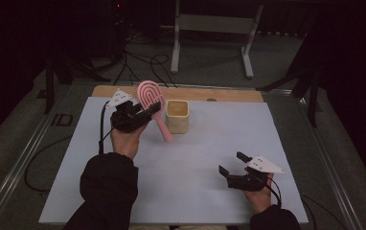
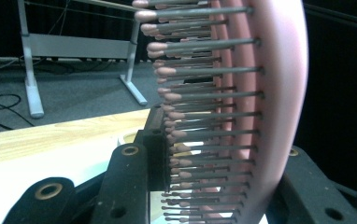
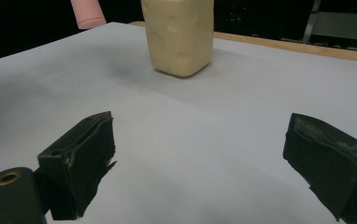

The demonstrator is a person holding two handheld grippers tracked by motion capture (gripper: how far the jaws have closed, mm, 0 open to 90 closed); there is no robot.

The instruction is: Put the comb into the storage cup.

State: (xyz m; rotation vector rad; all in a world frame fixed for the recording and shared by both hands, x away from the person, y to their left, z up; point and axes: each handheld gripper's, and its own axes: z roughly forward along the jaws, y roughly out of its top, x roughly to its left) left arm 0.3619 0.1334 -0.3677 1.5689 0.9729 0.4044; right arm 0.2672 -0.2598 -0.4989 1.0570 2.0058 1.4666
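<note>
The pink hairbrush (image 1: pixel 151 98) is held above the white table (image 1: pixel 210 143), clamped at its head by the left gripper (image 1: pixel 154 108), its handle slanting down just beside the cream cup (image 1: pixel 177 116). For the brush to be stood in the cup, it is best lifted, its handle brought over the rim and lowered straight, so that the cup is not tipped. The right gripper (image 1: pixel 231 164) is rested on the table with its jaws spread and nothing between them.

Pink hairbrush (image 1: pixel 151 98) held tilted, head up, beside cream cup (image 1: pixel 177 116)
</note>
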